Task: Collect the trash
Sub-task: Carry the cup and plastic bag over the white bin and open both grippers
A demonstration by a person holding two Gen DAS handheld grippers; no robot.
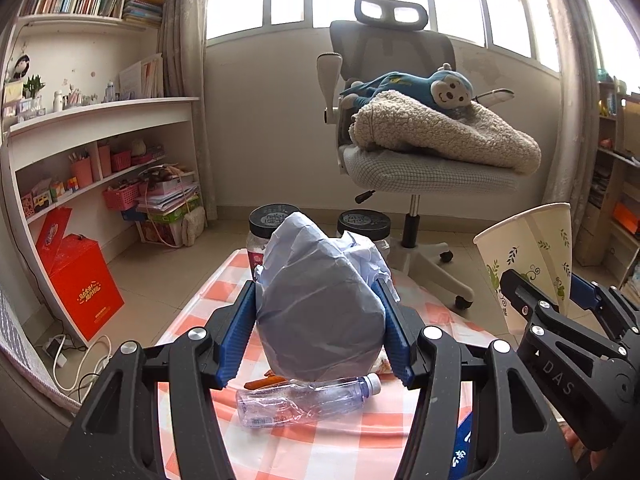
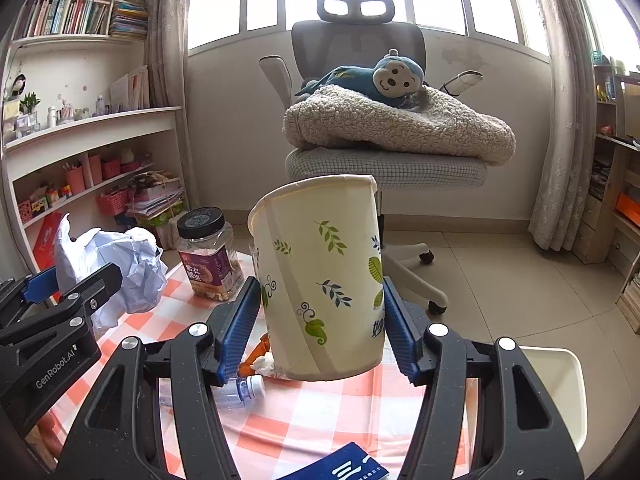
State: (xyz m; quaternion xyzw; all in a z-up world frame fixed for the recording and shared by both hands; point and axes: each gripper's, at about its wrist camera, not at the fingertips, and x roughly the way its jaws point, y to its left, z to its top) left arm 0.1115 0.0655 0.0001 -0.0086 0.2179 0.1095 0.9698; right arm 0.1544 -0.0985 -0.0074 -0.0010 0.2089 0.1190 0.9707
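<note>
My left gripper [image 1: 316,320] is shut on a crumpled ball of white paper [image 1: 320,304] and holds it above the checked tablecloth [image 1: 348,432]. My right gripper [image 2: 320,316] is shut on a paper cup with a leaf print [image 2: 320,276], held upright above the table. The cup also shows in the left wrist view [image 1: 532,256], and the paper ball in the right wrist view [image 2: 120,268]. A crushed clear plastic bottle [image 1: 304,400] lies on the cloth below the paper. Orange scraps [image 2: 256,356] lie beside the bottle's cap [image 2: 256,386].
Two black-lidded jars of nuts [image 2: 208,252] stand at the table's far edge. An office chair [image 1: 412,160] with a fleece blanket and a blue monkey toy stands behind. A blue booklet [image 2: 344,464] lies at the near edge. A white tray [image 2: 560,392] is at the right.
</note>
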